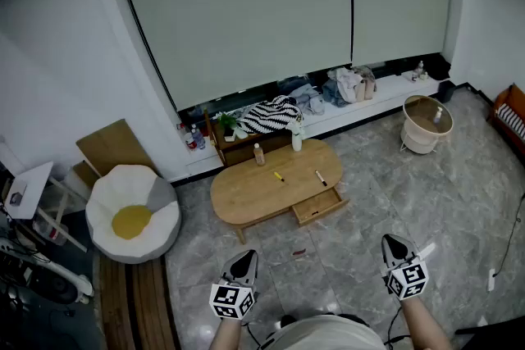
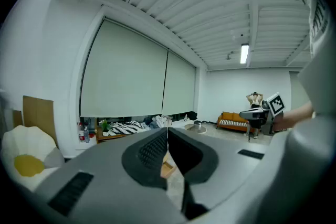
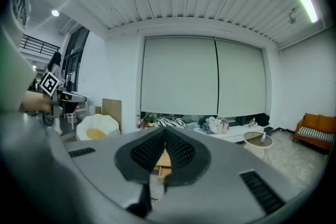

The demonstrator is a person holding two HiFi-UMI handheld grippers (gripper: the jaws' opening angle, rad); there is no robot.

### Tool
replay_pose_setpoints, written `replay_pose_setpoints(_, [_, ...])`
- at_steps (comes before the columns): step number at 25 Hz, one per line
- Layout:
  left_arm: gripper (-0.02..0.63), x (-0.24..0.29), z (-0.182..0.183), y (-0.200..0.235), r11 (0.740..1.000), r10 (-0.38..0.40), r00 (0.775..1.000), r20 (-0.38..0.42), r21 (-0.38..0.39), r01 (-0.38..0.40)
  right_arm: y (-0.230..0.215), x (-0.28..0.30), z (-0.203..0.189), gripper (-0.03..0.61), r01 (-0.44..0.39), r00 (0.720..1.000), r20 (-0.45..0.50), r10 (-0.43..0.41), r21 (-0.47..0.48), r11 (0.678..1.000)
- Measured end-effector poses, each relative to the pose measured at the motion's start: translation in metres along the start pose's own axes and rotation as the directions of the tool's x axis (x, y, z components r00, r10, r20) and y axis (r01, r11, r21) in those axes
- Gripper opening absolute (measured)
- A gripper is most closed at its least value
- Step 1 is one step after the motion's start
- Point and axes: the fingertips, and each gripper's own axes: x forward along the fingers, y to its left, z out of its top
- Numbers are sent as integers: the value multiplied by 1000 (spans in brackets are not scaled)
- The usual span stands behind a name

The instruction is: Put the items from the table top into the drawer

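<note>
items for the drawer [image 1: 318, 206] lie on the oval wooden desk [image 1: 246, 197], well apart from both claws and ahead of them across the stone floor [image 1: 353, 242]. the left claw [image 1: 245, 258] is pressed together with nothing between its jaws; in the left gripper view the two dark pads meet in a thin line. the right claw [image 1: 395, 243] is likewise pressed together and carries nothing; in the right gripper view the desk edge and the drawer show in the gap below its closed tips. in the head view both claws hang low, the left one in front of the desk's near left side, the right one off to the right of the desk.

on the desk, a small brownish bottle [image 1: 259, 154] and a white bottle [image 1: 296, 140] stand upright near the far edge, apart from each other. a yellow marker [image 1: 279, 176] lies flat near the middle. a second pen [image 1: 320, 177] lies flat toward the right end, just behind the drawer. the drawer is pulled out from the desk's near right side, and its bare wooden bottom shows. a small red thing [image 1: 299, 252] lies on the floor between the desk and the claws.
</note>
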Motion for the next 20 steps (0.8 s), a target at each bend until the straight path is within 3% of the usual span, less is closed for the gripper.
replay_pose_setpoints(20, [21,-3,2,16,1000,-25,1000,-4,8,25,18,8,6,21,18,1000,-5,-18,17,1000])
